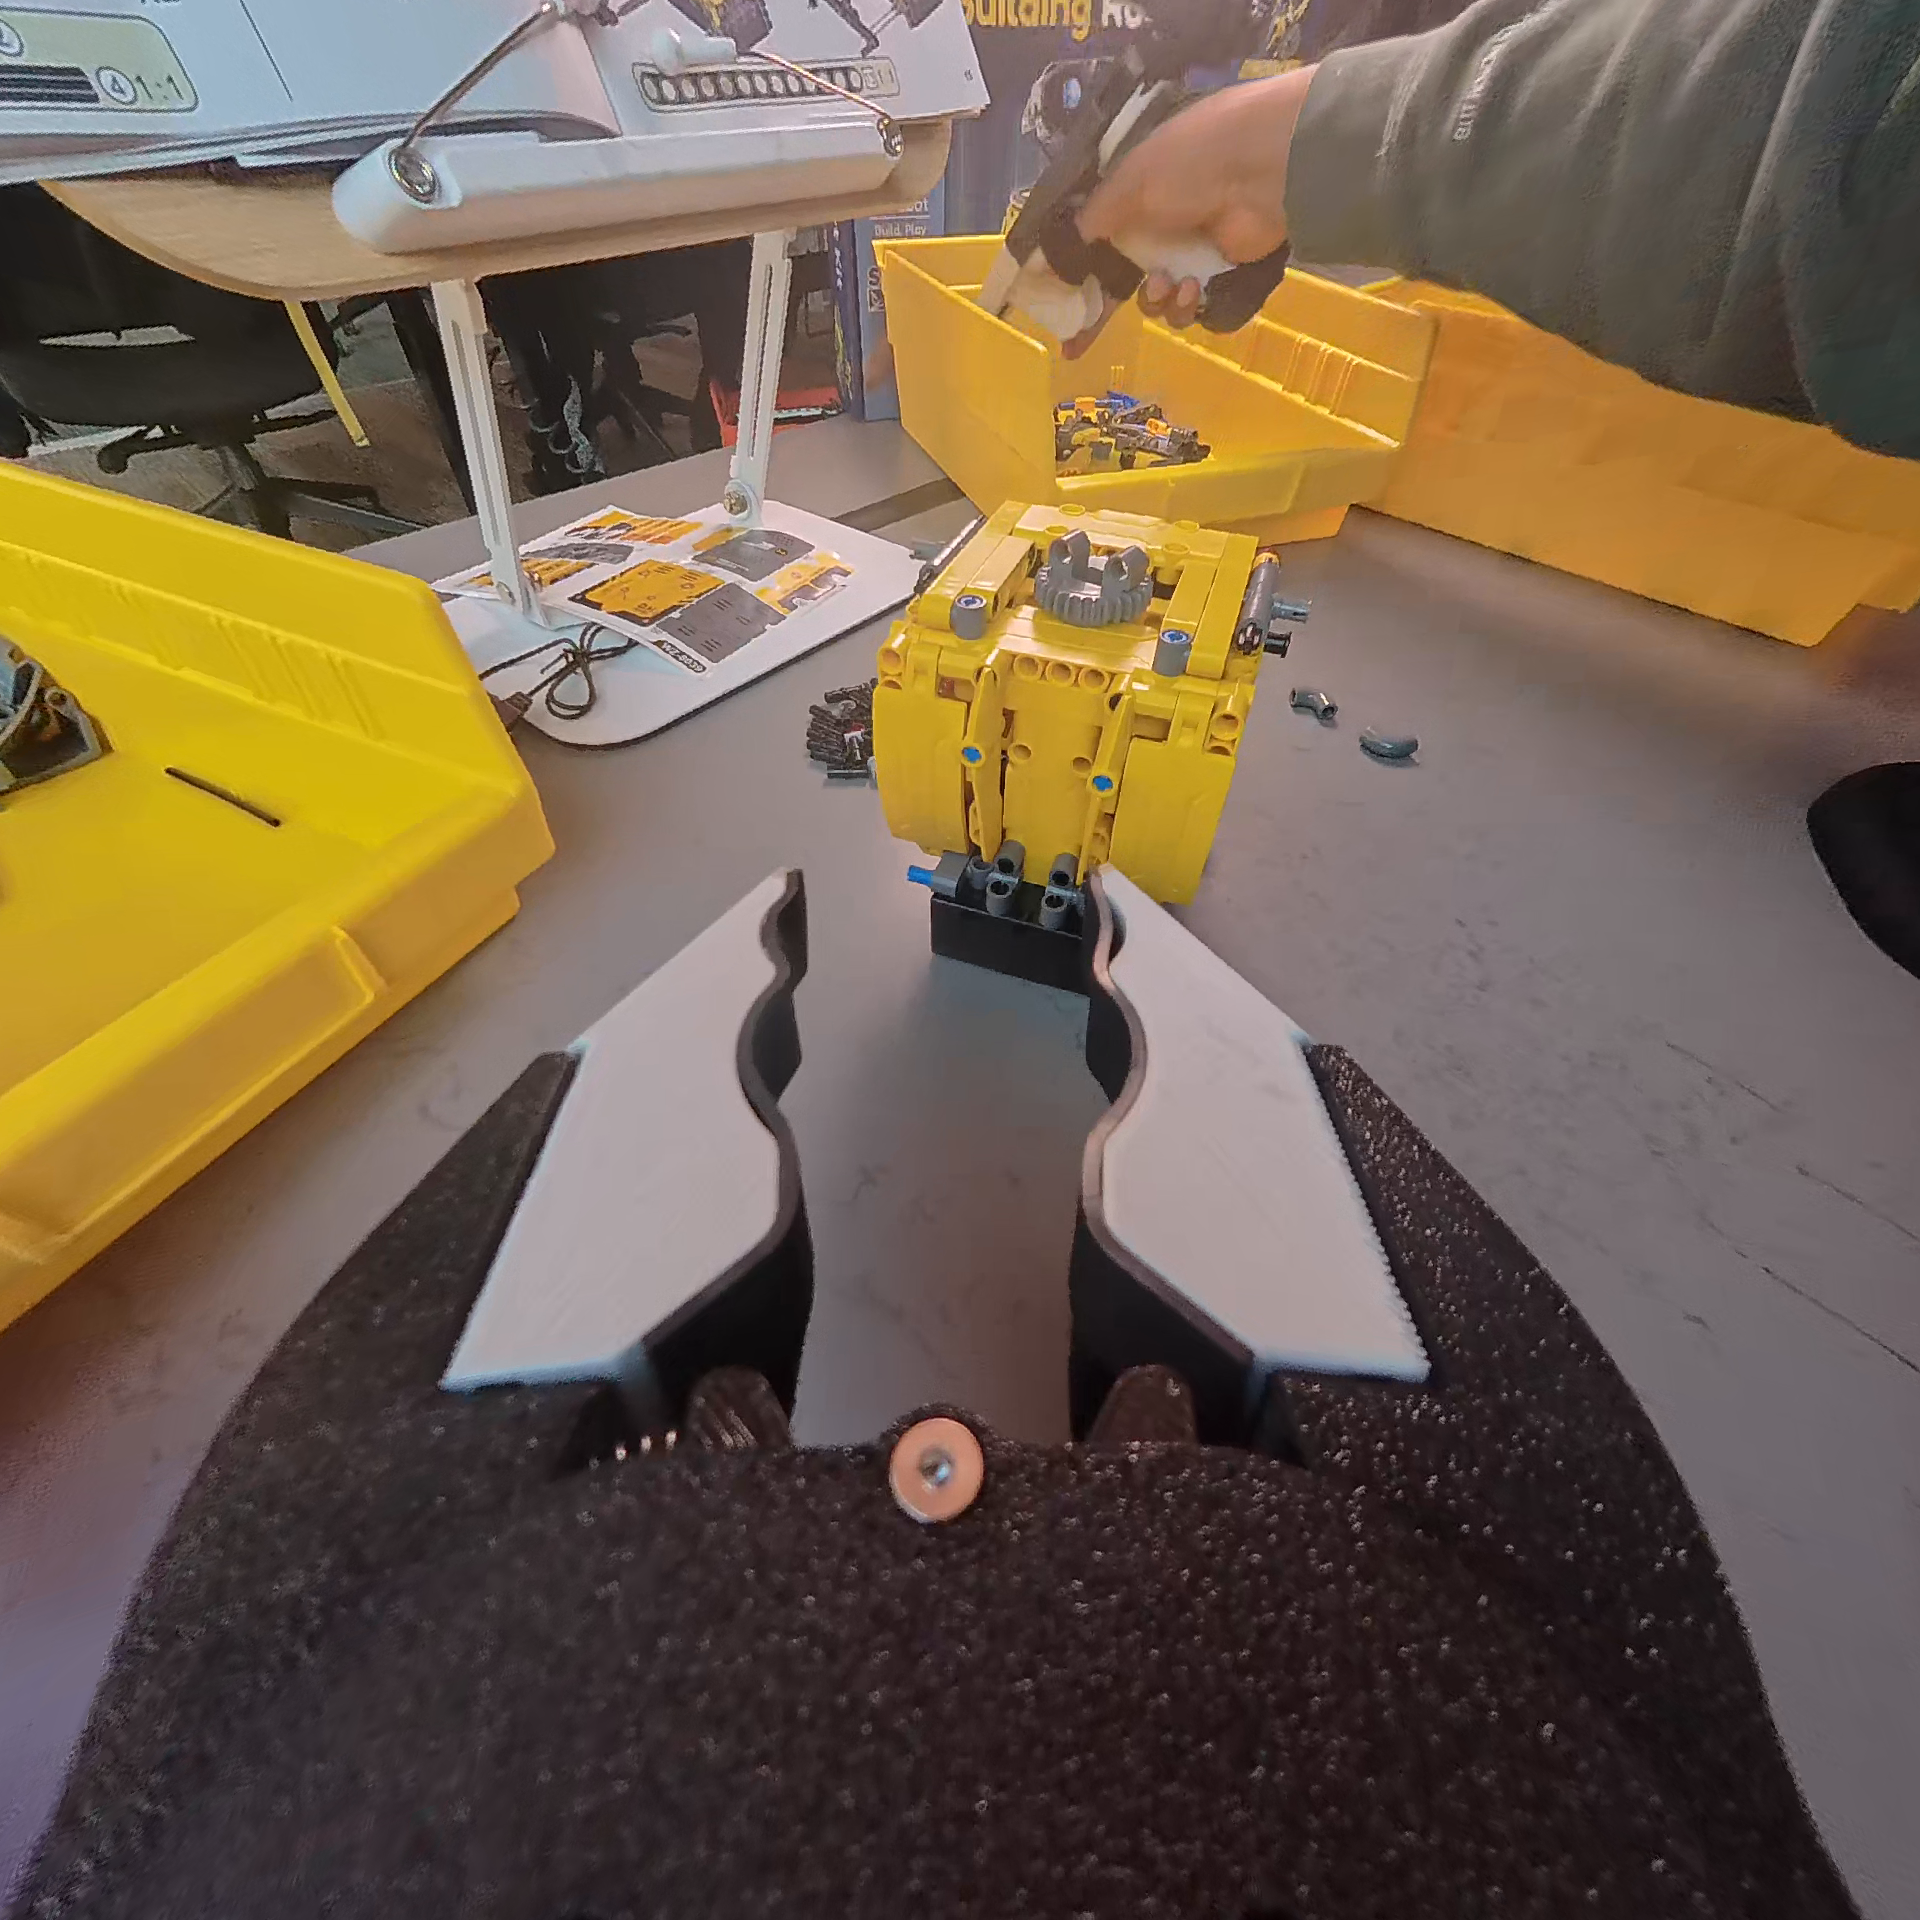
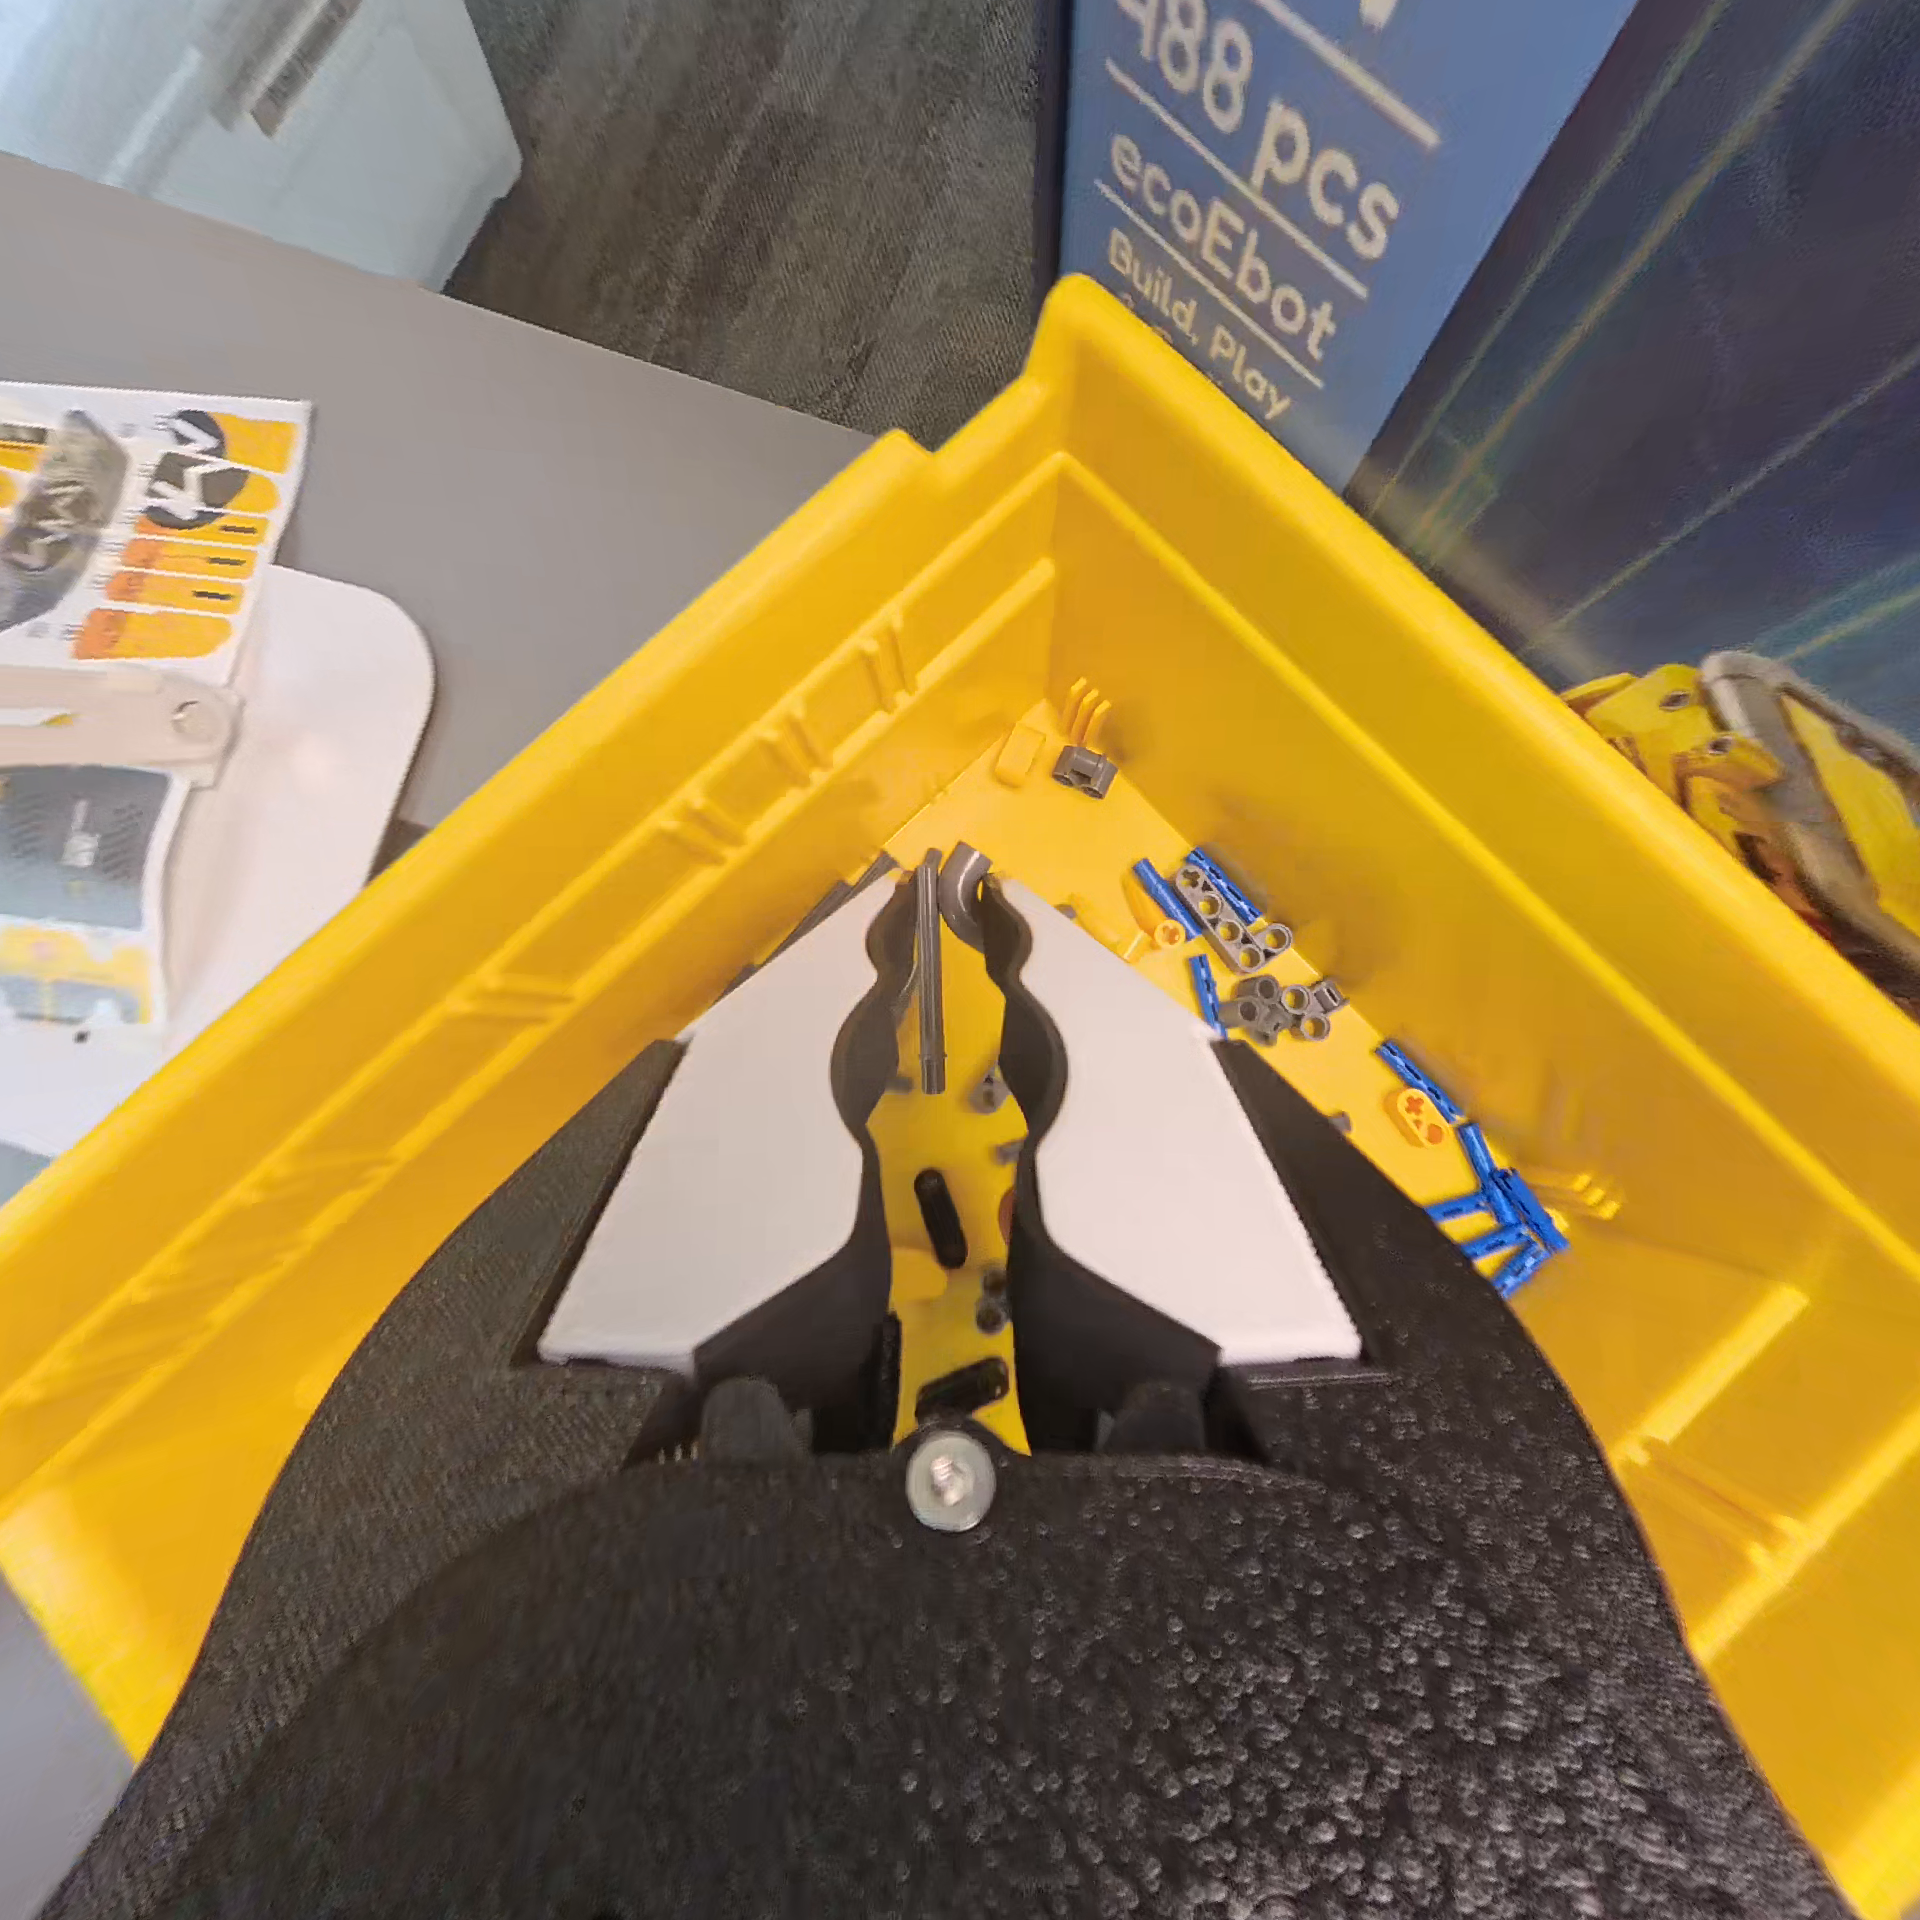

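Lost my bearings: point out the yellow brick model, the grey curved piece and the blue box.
yellow brick model (image 1: 1060, 727): left wrist view, front face.
grey curved piece (image 2: 961, 888): right wrist view, bend.
blue box (image 2: 1226, 208): right wrist view, side panel.

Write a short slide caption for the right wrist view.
Right gripper inside a yellow bin, tips at a grey curved piece.

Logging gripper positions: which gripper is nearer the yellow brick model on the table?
Left. The left gripper sits open at the yellow brick model's base; the right gripper is over the yellow bin behind it.

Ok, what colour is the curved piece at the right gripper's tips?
Grey curved piece, clearest in the right wrist view.
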Motion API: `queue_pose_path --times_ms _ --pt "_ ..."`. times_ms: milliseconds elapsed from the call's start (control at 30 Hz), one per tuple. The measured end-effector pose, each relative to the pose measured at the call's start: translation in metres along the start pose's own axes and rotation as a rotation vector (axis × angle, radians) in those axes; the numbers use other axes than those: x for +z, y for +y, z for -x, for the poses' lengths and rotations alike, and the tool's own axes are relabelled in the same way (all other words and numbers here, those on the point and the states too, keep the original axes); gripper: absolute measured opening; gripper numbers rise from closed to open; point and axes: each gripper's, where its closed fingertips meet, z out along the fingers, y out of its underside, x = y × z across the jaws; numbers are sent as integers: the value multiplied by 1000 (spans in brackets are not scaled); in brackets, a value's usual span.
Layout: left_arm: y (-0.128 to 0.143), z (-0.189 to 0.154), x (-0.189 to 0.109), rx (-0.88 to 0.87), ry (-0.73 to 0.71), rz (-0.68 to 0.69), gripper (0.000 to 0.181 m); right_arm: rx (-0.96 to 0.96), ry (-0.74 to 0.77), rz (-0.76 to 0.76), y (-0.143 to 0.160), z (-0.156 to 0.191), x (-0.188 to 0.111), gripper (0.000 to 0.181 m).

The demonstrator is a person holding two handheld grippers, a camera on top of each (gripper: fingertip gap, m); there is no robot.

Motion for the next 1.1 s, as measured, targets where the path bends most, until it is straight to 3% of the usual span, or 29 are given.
queue_pose_path --times_ms 133,267,500,633,967,1100 --pt "-1 -6 0 5 20 -3 52 -47 -55 -56 -4 19 -45 12" --pt "0 -12 2 30 28 5 52 -98 -131 -48 9 36 -61 12" --pt "3 -6 2 38 3 18 50 -417 -330 232 86 86 -46 12" --pt "8 -7 5 40 7 38 50 -572 -335 375 116 100 -37 12" --pt "11 -7 7 38 12 49 50 -642 -279 397 121 94 -26 15" --pt "13 -8 7 38 16 55 50 -577 -282 390 119 95 -24 15"
